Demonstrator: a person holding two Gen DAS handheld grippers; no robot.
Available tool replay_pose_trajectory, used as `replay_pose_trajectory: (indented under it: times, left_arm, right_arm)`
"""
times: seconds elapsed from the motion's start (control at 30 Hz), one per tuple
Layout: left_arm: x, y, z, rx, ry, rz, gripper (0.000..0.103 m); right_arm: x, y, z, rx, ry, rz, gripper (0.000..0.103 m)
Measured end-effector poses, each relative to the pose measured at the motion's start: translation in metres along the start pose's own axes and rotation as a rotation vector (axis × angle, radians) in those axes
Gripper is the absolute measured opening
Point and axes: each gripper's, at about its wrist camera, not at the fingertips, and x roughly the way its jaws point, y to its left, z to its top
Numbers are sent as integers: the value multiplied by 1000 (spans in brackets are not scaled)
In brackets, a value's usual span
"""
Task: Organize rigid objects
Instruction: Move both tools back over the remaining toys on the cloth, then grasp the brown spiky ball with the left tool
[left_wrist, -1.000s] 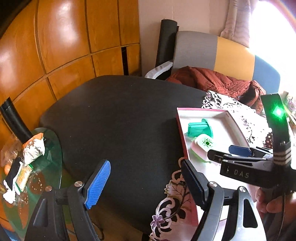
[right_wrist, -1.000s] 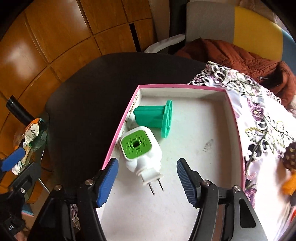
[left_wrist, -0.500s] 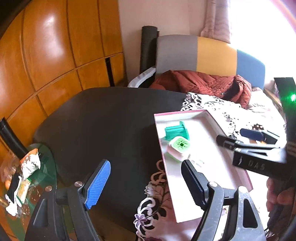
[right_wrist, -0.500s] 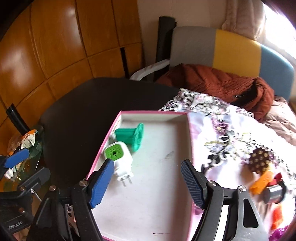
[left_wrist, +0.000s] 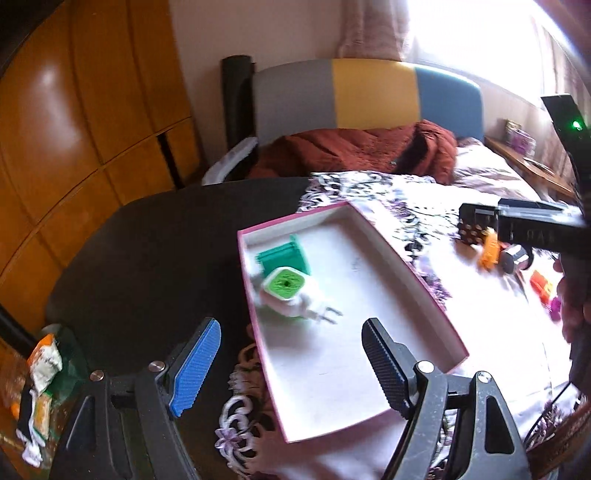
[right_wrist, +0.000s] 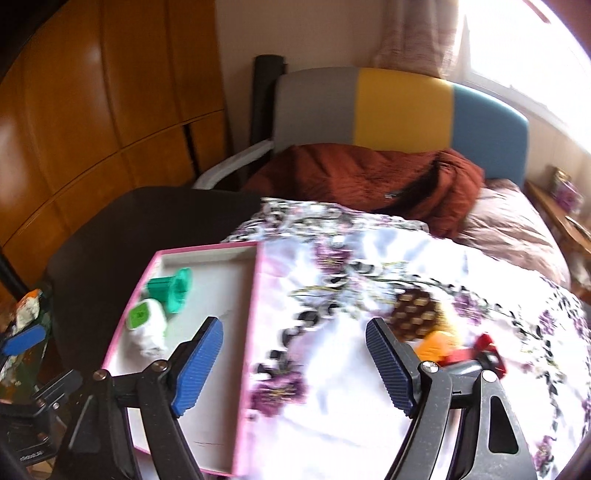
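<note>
A shallow white tray (left_wrist: 406, 266) with a pink rim lies partly on a black counter (left_wrist: 155, 251) and partly on a floral cloth (right_wrist: 351, 387). Two things sit in the tray's far left corner: a green plastic piece (left_wrist: 282, 254) and, just in front of it and touching or nearly so, a white plug-in device (left_wrist: 290, 291) with a green top, its two prongs pointing toward the middle of the tray.

The left tool (left_wrist: 291, 369) hangs over the near end of the tray, its jaws wide apart with nothing between them. The right tool (right_wrist: 295, 365) hangs over the cloth, just beside the tray's right wall; its jaws are opening and grip nothing. A hand (left_wrist: 576, 306) at the right edge of the left view holds it.

On the cloth to the right of the tray lies a small cluster of loose things: a brown checkered object (right_wrist: 410, 310), an orange piece (right_wrist: 436, 343), a red piece (right_wrist: 487, 350), and a grey cylinder (left_wrist: 515, 256), all close together, too blurred to tell which of them touch.

Beyond the cloth a rust-coloured quilted garment (right_wrist: 362, 177) is heaped against a grey, yellow and blue backrest (right_wrist: 399, 107).
</note>
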Motion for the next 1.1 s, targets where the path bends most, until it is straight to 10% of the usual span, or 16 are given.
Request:
replay_pose_trajectory:
  times: [0.53,1.1]
  left_arm:
    - [32,-68,32,46,75,-195,75]
    - [119,-177,96,65,229,-441,77]
  right_arm:
    - [-4,-198,-32,364,-21,-343,83]
    - [-14,-237,-41,586,-9,-299,85]
